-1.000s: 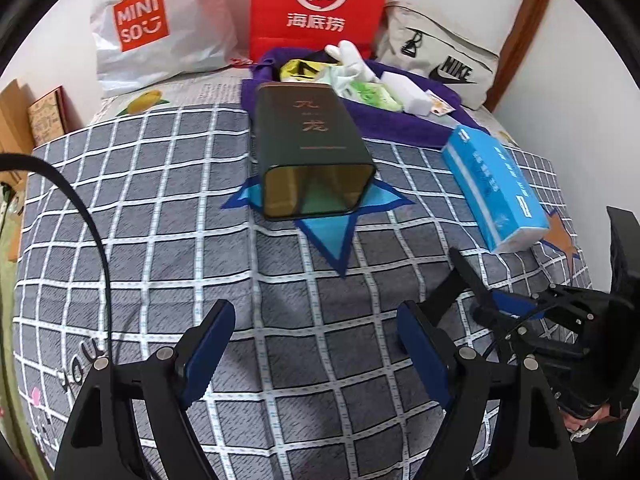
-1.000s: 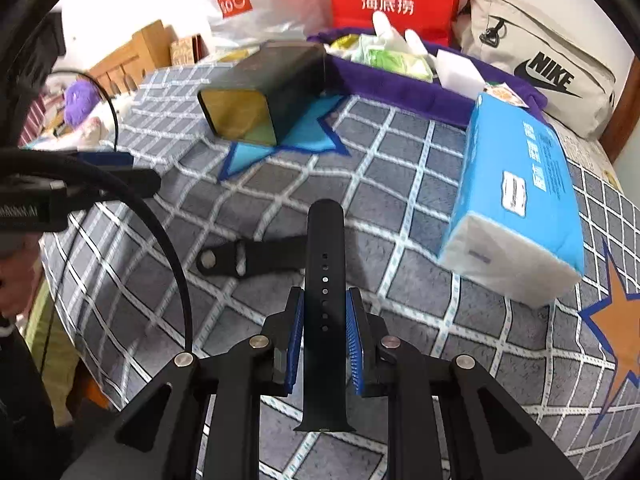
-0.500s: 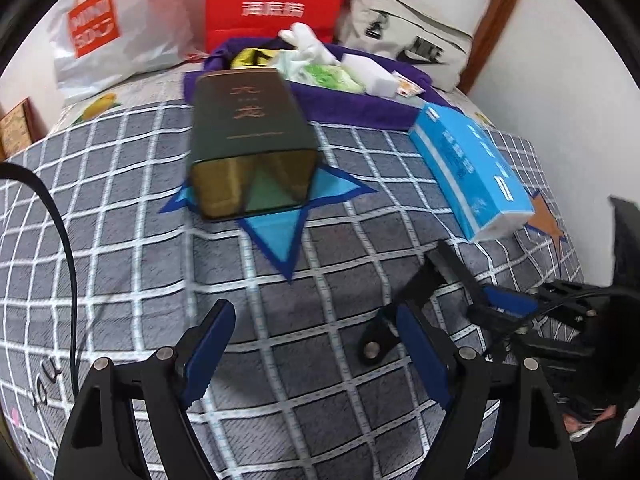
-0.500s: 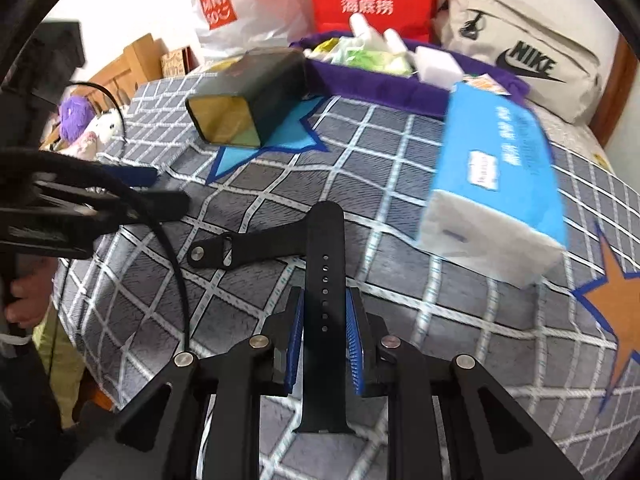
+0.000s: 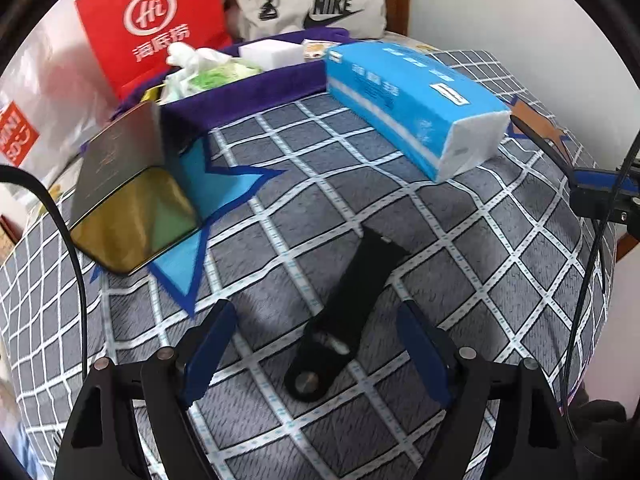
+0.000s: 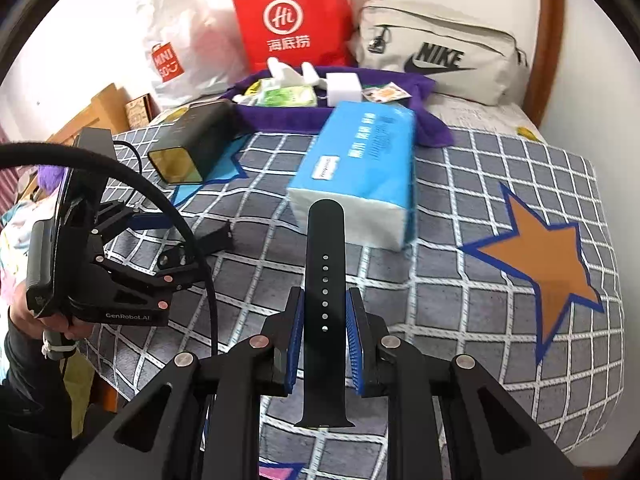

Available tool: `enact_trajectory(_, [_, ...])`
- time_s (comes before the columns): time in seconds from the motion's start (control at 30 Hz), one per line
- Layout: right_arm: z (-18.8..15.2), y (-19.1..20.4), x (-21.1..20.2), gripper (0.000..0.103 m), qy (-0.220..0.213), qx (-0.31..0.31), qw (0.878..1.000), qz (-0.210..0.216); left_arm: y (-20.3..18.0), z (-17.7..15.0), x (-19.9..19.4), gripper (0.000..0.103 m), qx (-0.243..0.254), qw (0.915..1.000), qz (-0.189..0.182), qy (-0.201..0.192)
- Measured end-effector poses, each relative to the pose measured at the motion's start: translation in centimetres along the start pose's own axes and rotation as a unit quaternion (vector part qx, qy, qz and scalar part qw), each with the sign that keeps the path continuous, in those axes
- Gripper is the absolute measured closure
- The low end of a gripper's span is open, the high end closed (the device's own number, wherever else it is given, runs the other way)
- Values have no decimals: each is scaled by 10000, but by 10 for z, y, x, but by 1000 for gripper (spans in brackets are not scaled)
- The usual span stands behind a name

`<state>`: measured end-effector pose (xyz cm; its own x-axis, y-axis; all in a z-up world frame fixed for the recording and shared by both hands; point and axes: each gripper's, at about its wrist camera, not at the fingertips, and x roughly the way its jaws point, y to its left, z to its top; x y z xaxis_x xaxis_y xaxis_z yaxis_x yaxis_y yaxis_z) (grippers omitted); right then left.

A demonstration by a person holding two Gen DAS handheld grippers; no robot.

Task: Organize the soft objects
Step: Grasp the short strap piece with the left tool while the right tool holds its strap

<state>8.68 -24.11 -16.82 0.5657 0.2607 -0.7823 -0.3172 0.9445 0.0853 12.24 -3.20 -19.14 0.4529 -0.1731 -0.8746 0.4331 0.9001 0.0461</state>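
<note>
The right gripper [image 6: 323,334] is clamped on a holed strap [image 6: 325,304], its blue pads pressing both edges; the strap stands straight along the fingers, its rounded tip rising in front of the tissue pack [image 6: 362,168]. Only the right view shows this grip.

The left gripper [image 5: 316,356] has its jaws apart; they have just been closing a little, with the pin strap [image 5: 344,312] between them but untouched. That strap lies flat on the checked blanket [image 5: 460,264], pin end nearest the fingers, its other end pointing toward the tissue pack [image 5: 412,100]. The left view shows it whole; in the right view the left gripper [image 6: 176,268] and its cable hide most of it, leaving one end of the pin strap [image 6: 218,236] showing to the left of the pack. The right view alone shows a hand [image 6: 52,320] holding the left gripper.

Left of the tissue pack lies a dark tin [image 5: 124,196] on its side, open mouth toward the cameras, over a blue star [image 5: 216,192]. An orange star [image 6: 548,256] lies right of the pack, clear in the right view and mostly hidden in the left.

Behind the pack is a purple tray [image 6: 340,120] with a green packet [image 6: 288,96] and a white block [image 6: 342,88]. Behind the tray stand a red bag [image 6: 292,20], a white bag [image 6: 180,52] and a grey pouch [image 6: 440,56].
</note>
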Motion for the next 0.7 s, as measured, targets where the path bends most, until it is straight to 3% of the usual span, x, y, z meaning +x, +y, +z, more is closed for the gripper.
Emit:
enact_trajectory(0.07, [-1,-5,-2,82,-25,74,10000,-19,0,4,1,44,-4,9999,-138,-19])
enact_trajectory(0.13, [-1,-8,-2,82,-30,126,9999,-33,-1,7,0,70,7,9997,-227,-33])
enact_trajectory(0.2, [-2,-10,-2,82,-58,193,9998,-34,-3,11,-1,79,-11,9997,-250,-17])
enact_trajectory(0.33, [-4,-11,-3,82,-110,251,9996,49,-8,4,-5,80,74,9999,-137,62])
enact_trajectory(0.7, [-7,-9,-1,82,-110,261,9993,252,-8,4,-3,81,44,9995,-266,139])
